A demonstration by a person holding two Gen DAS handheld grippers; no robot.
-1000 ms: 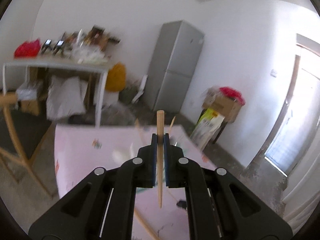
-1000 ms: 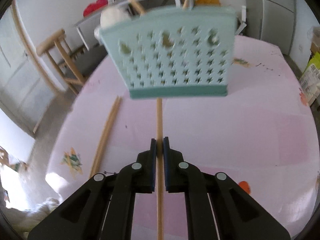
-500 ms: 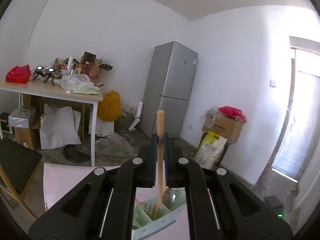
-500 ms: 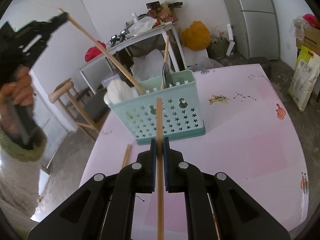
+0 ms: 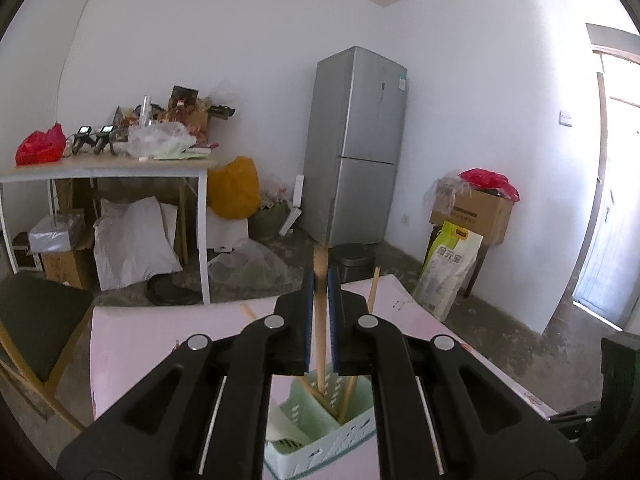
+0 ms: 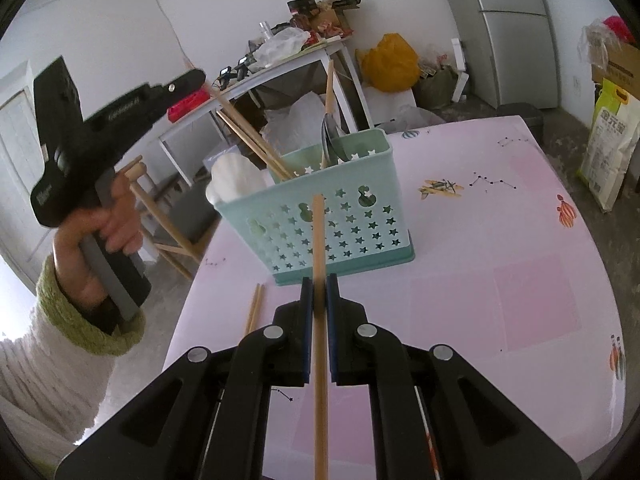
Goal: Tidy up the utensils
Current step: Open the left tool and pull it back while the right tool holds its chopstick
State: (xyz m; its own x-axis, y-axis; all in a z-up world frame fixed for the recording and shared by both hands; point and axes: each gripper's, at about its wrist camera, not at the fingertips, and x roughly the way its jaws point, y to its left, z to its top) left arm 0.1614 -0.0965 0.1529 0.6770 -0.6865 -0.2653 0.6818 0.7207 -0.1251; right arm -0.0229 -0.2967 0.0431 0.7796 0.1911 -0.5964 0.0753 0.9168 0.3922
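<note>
A mint-green utensil basket [image 6: 332, 220] with star holes stands on the pink table [image 6: 500, 280]; it also shows low in the left wrist view [image 5: 320, 440]. My left gripper [image 5: 320, 280] is above the basket, its jaws slightly apart around a wooden chopstick [image 5: 320, 344] whose lower end is inside the basket. In the right wrist view the left gripper [image 6: 192, 80] is up left of the basket. My right gripper [image 6: 319, 292] is shut on another wooden chopstick [image 6: 319, 248], in front of the basket. A white spoon [image 6: 232, 178] and a dark utensil [image 6: 330, 136] stand in the basket.
Two loose chopsticks [image 6: 254, 308] lie on the table left of my right gripper. A wooden chair [image 6: 160, 208] stands by the table's far left edge. A cluttered side table [image 5: 108, 164], a grey fridge [image 5: 356, 144] and boxes [image 5: 476, 208] stand behind.
My left gripper has lowered its chopstick into the basket and its jaws have loosened. My right gripper has pulled back from the basket, still holding its chopstick.
</note>
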